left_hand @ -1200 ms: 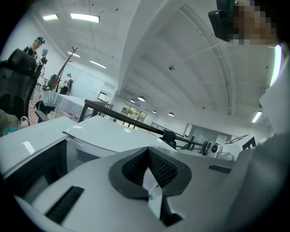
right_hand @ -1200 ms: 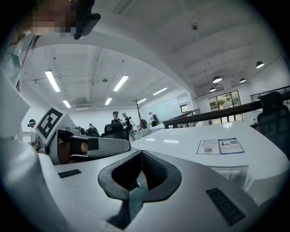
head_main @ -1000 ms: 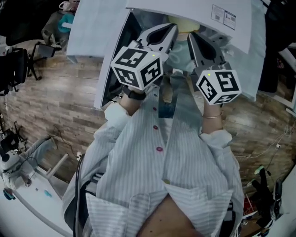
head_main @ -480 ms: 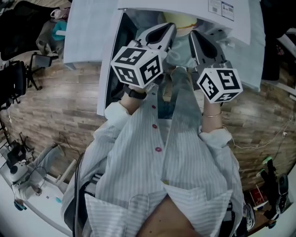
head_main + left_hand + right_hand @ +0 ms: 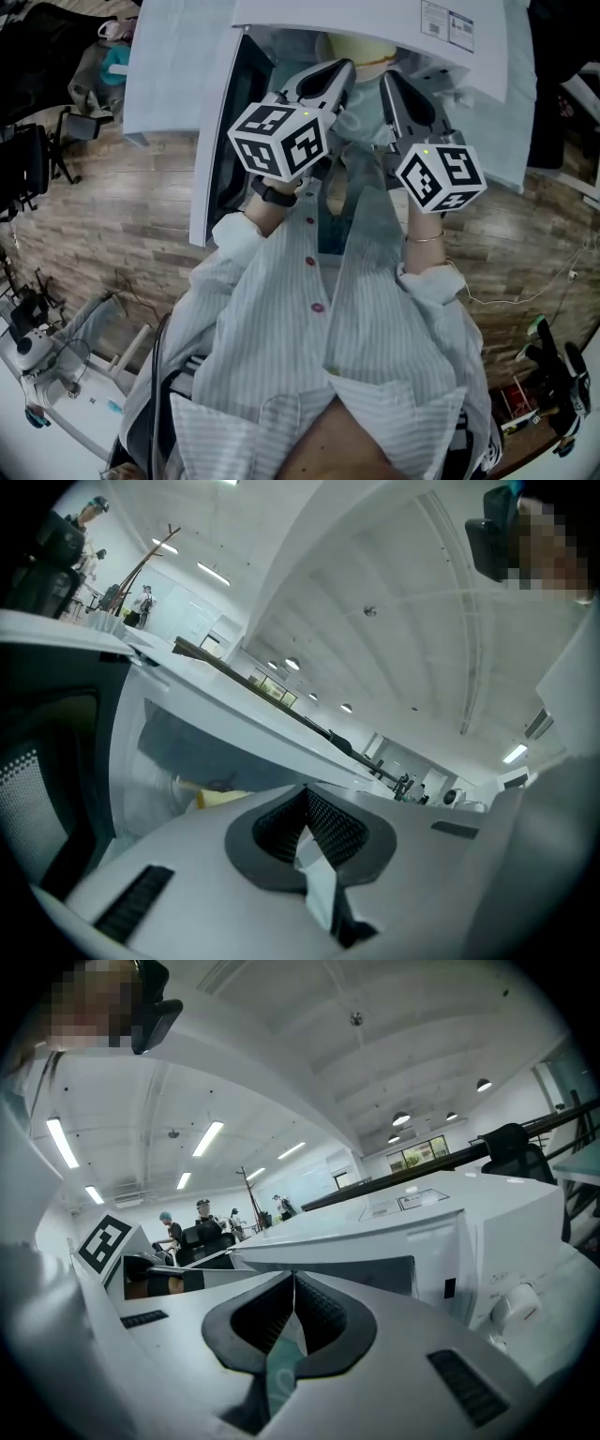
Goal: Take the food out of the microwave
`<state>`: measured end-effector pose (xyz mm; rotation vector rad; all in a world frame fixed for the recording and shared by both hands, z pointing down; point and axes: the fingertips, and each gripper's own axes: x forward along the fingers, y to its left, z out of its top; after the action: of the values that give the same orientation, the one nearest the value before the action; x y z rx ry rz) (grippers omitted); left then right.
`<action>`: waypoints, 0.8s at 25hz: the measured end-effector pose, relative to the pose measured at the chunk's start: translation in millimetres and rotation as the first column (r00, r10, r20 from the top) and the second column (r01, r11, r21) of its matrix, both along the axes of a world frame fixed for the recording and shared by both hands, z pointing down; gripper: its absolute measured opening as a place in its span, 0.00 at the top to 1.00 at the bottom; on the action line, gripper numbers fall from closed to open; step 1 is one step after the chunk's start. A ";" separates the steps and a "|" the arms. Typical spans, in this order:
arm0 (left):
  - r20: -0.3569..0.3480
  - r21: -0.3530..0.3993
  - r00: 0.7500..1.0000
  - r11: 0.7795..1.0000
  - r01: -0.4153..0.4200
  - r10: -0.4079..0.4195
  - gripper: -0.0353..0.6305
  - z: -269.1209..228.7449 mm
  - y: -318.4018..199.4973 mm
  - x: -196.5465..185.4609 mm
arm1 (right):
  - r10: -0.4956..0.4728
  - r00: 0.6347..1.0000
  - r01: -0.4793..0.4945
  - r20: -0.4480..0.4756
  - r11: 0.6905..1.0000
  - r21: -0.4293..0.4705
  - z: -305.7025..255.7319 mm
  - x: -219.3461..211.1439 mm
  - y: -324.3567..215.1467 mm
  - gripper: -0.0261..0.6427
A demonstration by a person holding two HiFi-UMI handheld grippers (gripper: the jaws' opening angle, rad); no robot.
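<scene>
The white microwave stands with its door swung out to the left. A pale yellow food item sits at the mouth of the cavity, and the left gripper view shows this food inside the cavity too. A thin pale green sheet spans between my grippers below the food. My left gripper is shut on one edge of the sheet. My right gripper is shut on the other edge of the sheet. Whether the food rests on the sheet is hidden.
The microwave's control knob is on its right front. The person's striped shirt fills the lower middle over a wood-pattern floor. A chair and clutter stand at the left, cables and gear at the lower right.
Both grippers have sunk slightly and rolled a little, still shut on the sheet. The microwave sits a bit higher in the head view.
</scene>
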<state>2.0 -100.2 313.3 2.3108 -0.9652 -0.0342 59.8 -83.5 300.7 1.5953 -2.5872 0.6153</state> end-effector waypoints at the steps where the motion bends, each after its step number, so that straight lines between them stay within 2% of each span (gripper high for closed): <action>1: -0.012 -0.008 1.000 1.000 0.001 -0.001 0.94 1.5 -0.1 0.4 | 0.004 1.000 -0.004 0.004 1.000 -0.004 1.9 0.8 -0.4 0.91; 8: -0.106 -0.100 0.994 0.995 -0.002 -0.009 0.93 22.4 0.9 5.7 | 0.030 0.998 -0.028 0.063 0.999 -0.031 18.0 7.2 -1.6 0.91; 17: -0.141 -0.184 0.990 0.983 0.003 -0.029 0.93 50.0 0.5 6.4 | 0.067 0.990 -0.055 0.120 0.993 -0.104 43.6 17.4 0.2 0.91; 20: -0.152 -0.216 0.988 0.976 0.000 -0.034 0.89 59.1 1.1 7.6 | 0.079 0.988 -0.061 0.134 0.990 -0.128 51.7 20.2 -0.3 0.91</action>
<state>9.6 -99.1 372.4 2.0681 -0.8647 -0.1096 80.0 -83.8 352.4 1.6666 -2.5378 0.9039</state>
